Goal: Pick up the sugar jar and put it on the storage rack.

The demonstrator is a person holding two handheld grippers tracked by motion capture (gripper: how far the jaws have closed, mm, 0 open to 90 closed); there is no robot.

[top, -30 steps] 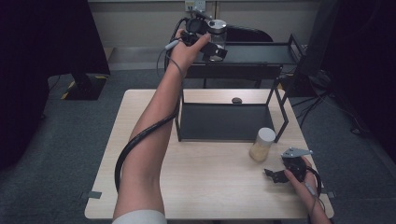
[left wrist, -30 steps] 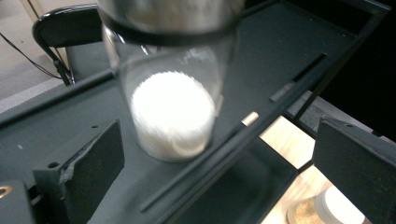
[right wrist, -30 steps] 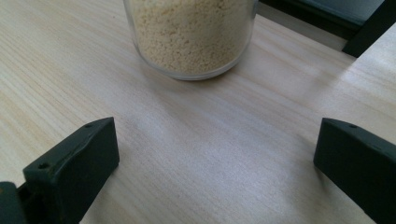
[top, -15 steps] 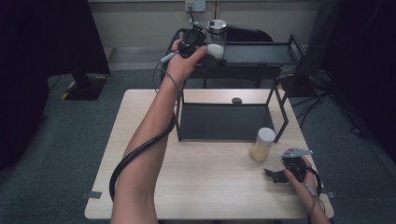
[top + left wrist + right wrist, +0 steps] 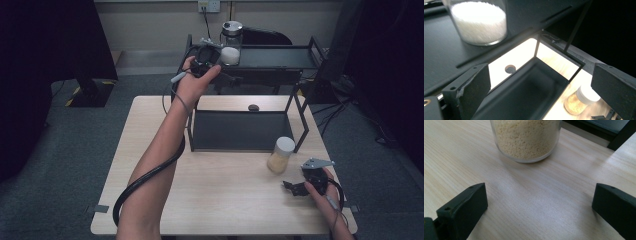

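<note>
Left tongs [image 5: 218,57]: jaws wide, empty, raised at the black rack's [image 5: 280,55] upper shelf, near the jar of white grains [image 5: 231,42] standing there. Right tongs [image 5: 292,187]: jaws wide, empty, low over the counter [image 5: 220,200], near the jar of yellow grains [image 5: 280,155] standing beside the rack's front leg.

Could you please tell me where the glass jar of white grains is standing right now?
In the high view, the glass jar of white grains stands on the black upper shelf, at its left end, just right of the left gripper.

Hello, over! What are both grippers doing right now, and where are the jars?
Left gripper open beside white jar on shelf. Right gripper open, facing yellow jar on table. Nothing between.
</note>
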